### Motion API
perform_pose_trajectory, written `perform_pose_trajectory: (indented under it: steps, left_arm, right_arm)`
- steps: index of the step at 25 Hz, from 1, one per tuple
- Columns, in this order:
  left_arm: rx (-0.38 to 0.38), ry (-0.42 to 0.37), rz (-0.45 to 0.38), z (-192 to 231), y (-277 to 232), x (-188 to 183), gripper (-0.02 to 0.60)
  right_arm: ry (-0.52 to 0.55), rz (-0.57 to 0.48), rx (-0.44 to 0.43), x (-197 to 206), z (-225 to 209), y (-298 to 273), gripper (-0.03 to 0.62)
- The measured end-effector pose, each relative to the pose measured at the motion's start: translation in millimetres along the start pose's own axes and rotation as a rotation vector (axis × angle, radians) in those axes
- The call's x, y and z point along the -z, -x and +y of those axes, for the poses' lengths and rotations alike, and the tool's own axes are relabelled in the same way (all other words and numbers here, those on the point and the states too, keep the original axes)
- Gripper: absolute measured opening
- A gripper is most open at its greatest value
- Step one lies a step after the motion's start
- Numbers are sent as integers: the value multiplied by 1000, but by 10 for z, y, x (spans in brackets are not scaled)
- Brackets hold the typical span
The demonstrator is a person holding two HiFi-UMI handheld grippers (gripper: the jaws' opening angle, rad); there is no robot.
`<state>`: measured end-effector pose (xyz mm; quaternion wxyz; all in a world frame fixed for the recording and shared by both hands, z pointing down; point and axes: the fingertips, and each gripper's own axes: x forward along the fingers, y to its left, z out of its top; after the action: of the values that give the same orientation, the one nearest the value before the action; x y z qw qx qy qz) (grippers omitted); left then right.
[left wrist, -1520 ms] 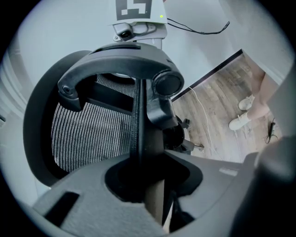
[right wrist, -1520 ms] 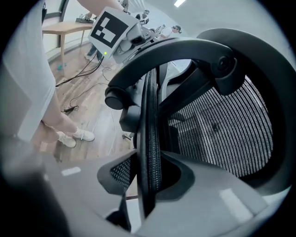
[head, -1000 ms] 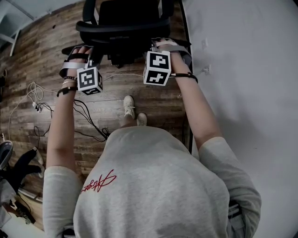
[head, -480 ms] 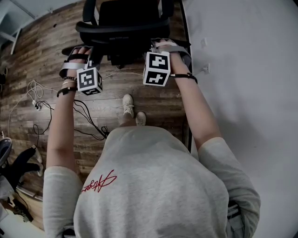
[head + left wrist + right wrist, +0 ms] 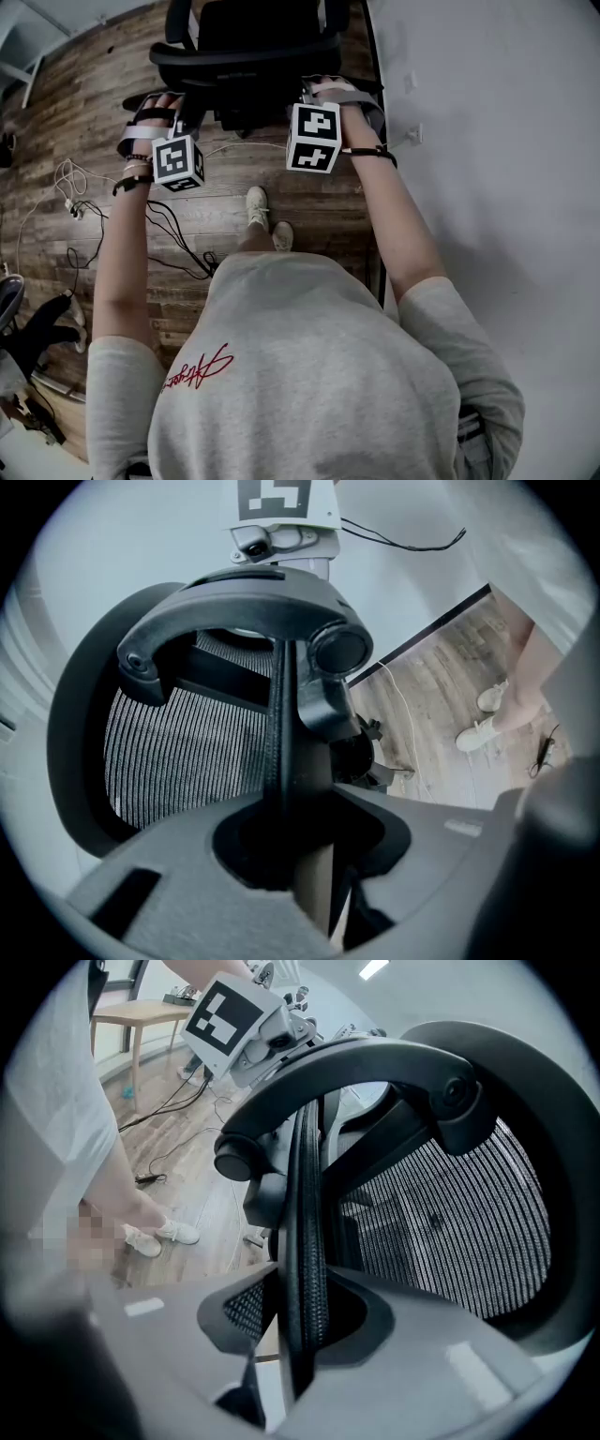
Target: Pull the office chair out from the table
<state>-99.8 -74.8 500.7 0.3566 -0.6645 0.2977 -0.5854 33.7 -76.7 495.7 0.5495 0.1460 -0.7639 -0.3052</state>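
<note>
Left gripper (image 5: 302,855): jaws clamped on the left rim of the chair (image 5: 246,47) back, mesh beside them. Right gripper (image 5: 300,1330): jaws clenched on the back's opposite rim. Chair: upright on the wood floor (image 5: 234,192), close beside the white table (image 5: 487,141) and its dark edge, back toward the person. Cables (image 5: 169,234): loose on the floor, at the person's left.

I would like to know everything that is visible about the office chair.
The office chair is black, with a mesh backrest in a hard frame and a curved bar on top. It stands upright on the wooden floor, its back toward the person. The left gripper and the right gripper each clamp a side edge of the backrest.
</note>
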Motion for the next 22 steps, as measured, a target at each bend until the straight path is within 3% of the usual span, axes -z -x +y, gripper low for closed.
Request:
perform_pose_trajectory:
  steps: [22]
  left_arm:
    - [14,-4,-14,-89,176,-5,99]
  right_arm:
    - [-18,12,-5,-90,145,132,101]
